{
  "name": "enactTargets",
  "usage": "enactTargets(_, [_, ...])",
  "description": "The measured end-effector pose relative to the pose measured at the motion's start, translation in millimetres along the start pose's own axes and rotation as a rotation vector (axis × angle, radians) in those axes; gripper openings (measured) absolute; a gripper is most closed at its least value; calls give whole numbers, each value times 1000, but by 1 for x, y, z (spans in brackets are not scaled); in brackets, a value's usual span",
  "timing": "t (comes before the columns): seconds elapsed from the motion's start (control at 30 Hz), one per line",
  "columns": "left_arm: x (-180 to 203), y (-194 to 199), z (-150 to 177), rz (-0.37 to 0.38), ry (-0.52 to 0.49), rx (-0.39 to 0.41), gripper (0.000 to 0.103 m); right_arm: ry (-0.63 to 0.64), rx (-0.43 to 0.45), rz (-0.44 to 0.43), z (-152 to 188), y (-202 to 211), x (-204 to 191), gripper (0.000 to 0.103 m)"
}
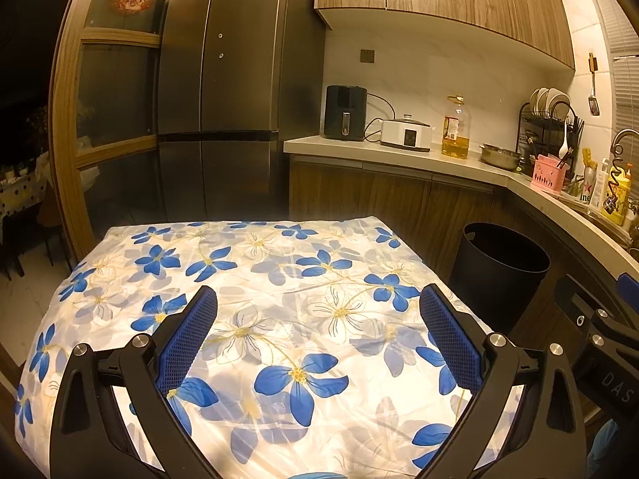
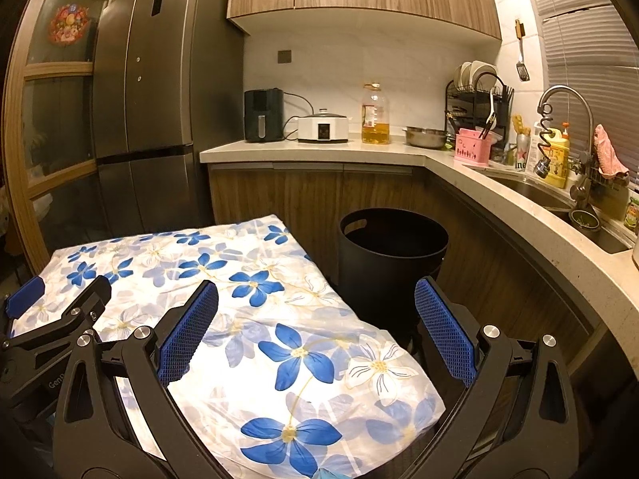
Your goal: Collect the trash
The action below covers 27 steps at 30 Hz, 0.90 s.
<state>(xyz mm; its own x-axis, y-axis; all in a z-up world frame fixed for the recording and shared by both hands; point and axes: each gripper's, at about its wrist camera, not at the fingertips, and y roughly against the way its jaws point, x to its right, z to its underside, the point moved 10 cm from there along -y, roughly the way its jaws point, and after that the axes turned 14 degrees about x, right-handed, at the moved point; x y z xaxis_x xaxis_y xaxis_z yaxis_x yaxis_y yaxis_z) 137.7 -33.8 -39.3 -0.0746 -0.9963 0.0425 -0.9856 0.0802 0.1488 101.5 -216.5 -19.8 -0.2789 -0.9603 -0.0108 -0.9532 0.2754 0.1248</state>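
While both grippers hang above the table (image 1: 279, 279) with nothing between their blue pads, the left gripper (image 1: 318, 319) has its fingers spread wide over the flowered cloth (image 1: 247, 263), and the right gripper (image 2: 316, 315) is spread just as wide, straddling the table's right edge. Each gripper shows at the rim of the other's view: the right one at the far right of the left view, the left one at the far left of the right view. No loose trash shows on the cloth in either view.

Just beside the table, on the right, stands a black bin (image 2: 393, 251) on the floor, its mouth open and dark inside; whether it holds anything cannot be told. Behind it run wood cabinet doors under a pale counter (image 2: 319, 151) that bends round toward a sink (image 2: 539, 193) with a tall faucet (image 2: 567, 99). On the counter sit a black air fryer (image 2: 263, 115), a white cooker (image 2: 322, 127), an oil bottle (image 2: 375, 115), a steel bowl (image 2: 425, 136), a pink holder (image 2: 473, 149) and a dish rack (image 2: 477, 95). At the far left rises a dark fridge (image 2: 159, 92).
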Motion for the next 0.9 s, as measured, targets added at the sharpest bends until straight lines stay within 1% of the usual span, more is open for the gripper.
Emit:
enactTargets(0.47, [1, 1, -1, -1, 1, 3, 97, -2, -3, -2, -1, 0, -3, 98])
enactTargets(0.9, [2, 1, -9, 8, 1, 13, 97, 0, 3, 3, -3, -1, -3, 98])
